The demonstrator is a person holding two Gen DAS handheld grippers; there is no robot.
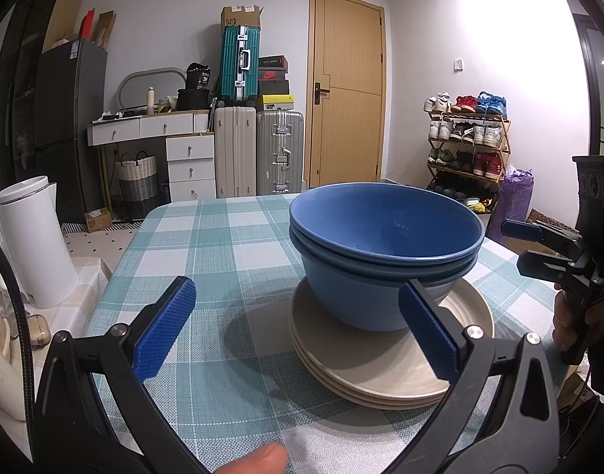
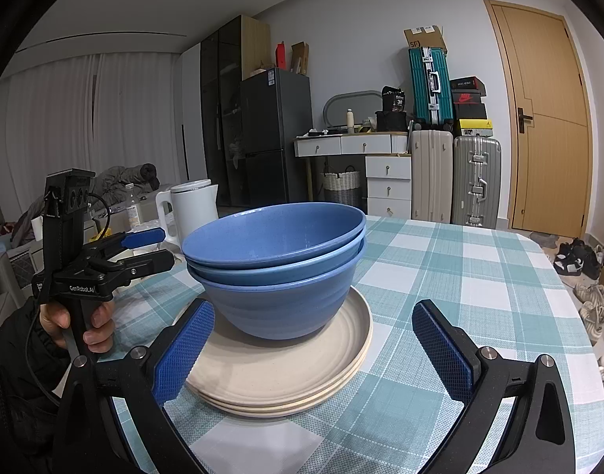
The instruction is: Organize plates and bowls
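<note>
Blue bowls [image 2: 274, 272] sit nested on the cream plates [image 2: 286, 371]; stacking looks finished. Left gripper [image 1: 298, 328] and right gripper [image 2: 314, 351] are both released, so next is only withdrawing.

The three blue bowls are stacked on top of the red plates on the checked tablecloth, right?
Not quite: the plates are beige, not red. The right wrist view shows the three stacked blue bowls sitting on the stacked round beige plates on the teal-and-white checked tablecloth.

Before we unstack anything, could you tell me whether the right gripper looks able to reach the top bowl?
Probably yes: the right gripper is open and empty, and nothing stands between it and the top bowl.
</note>
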